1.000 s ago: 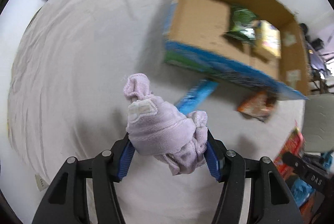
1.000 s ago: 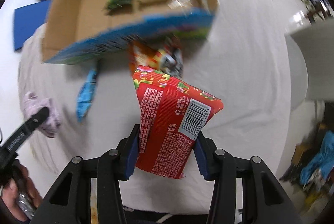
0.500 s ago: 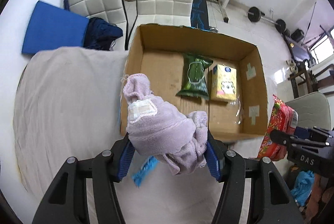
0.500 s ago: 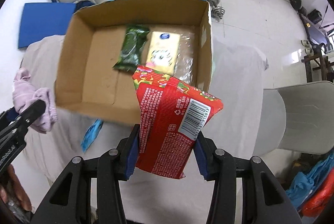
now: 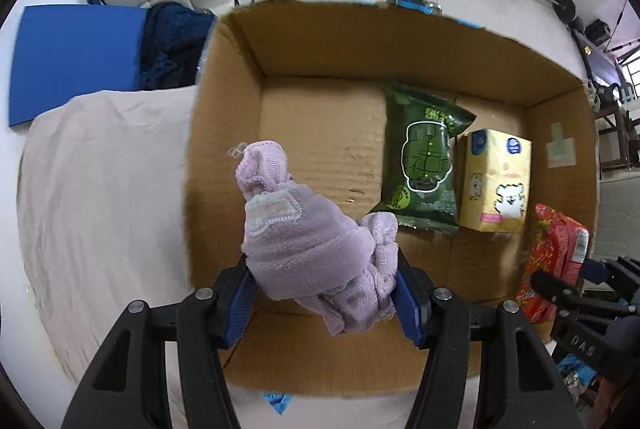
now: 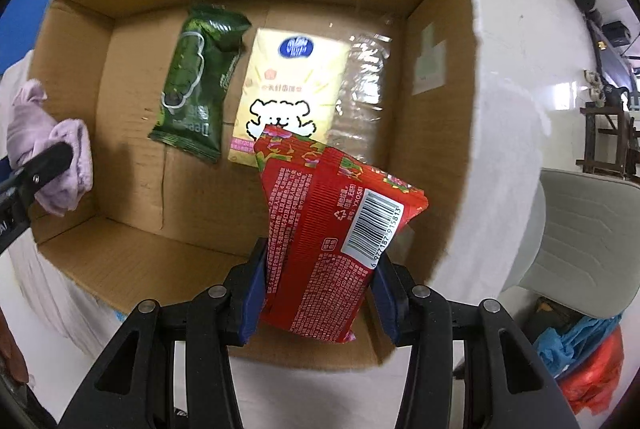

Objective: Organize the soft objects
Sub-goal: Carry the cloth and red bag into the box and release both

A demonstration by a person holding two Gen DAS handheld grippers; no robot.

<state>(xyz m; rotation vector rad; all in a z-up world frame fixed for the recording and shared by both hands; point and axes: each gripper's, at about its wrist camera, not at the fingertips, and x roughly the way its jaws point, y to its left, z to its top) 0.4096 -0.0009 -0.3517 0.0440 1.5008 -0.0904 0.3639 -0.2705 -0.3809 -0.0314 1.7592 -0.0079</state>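
Where cardboard box (image 6: 440,41) sits, green pack (image 6: 196,81), yellow pack (image 6: 292,81) inside

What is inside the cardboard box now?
Inside the cardboard box lie a green packet and a yellow pack. The held red packet covers part of the floor.

Both cameras ride just behind their fingers and look steeply down into the open cardboard box (image 5: 224,133); the left wrist view sits over the box's left wall, close, with the left gripper (image 5: 324,293) at the bottom of the frame; the right wrist view hangs nearer the right wall, the right gripper (image 6: 318,293) low in frame; both share the box floor, the green packet (image 5: 428,165) and the yellow pack (image 5: 496,185); each also catches the other gripper's load at its edge, the lilac cloth (image 6: 44,145) and the red packet (image 5: 560,261).
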